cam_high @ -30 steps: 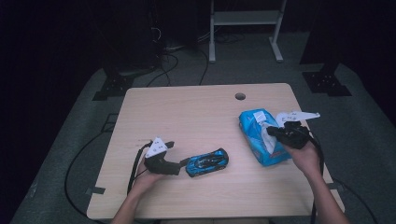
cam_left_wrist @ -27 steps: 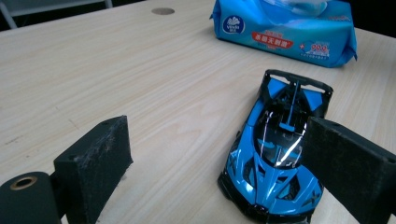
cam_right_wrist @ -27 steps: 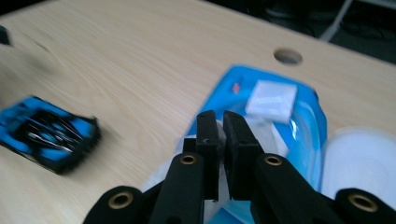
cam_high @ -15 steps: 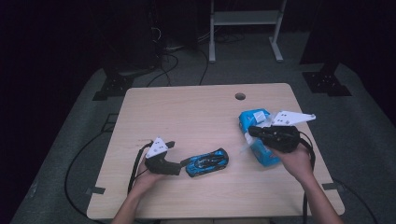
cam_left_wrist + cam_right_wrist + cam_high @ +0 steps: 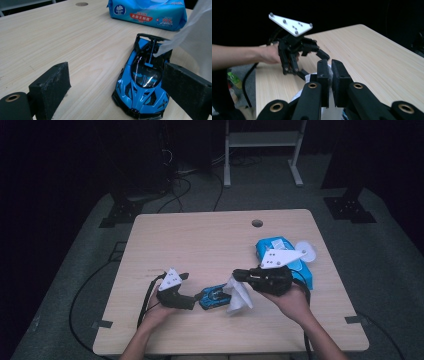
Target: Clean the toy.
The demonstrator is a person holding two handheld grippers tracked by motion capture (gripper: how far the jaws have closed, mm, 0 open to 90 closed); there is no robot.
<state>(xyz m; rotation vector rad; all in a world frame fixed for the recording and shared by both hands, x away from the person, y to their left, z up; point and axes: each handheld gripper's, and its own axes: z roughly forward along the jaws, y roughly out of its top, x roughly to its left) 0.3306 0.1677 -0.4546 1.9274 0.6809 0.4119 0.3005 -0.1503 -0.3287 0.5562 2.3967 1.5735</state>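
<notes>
On the near half of a light wooden table (image 5: 200, 240), a blue toy car (image 5: 214, 297) is sitting between two hand-held grippers. At its left, the left gripper (image 5: 196, 299) is resting low on the wood with its jaws standing wide apart, one on each side of the car; whether either pad is touching it cannot be told. At the car's right, the right gripper (image 5: 239, 275) is hanging just above the table, its jaws pinched tight on a white wipe (image 5: 239, 297) that is draping down and brushing the car's rear. Farther right, near the table's edge, a blue pack of wet wipes (image 5: 285, 257) is lying flat with its lid flap open.
</notes>
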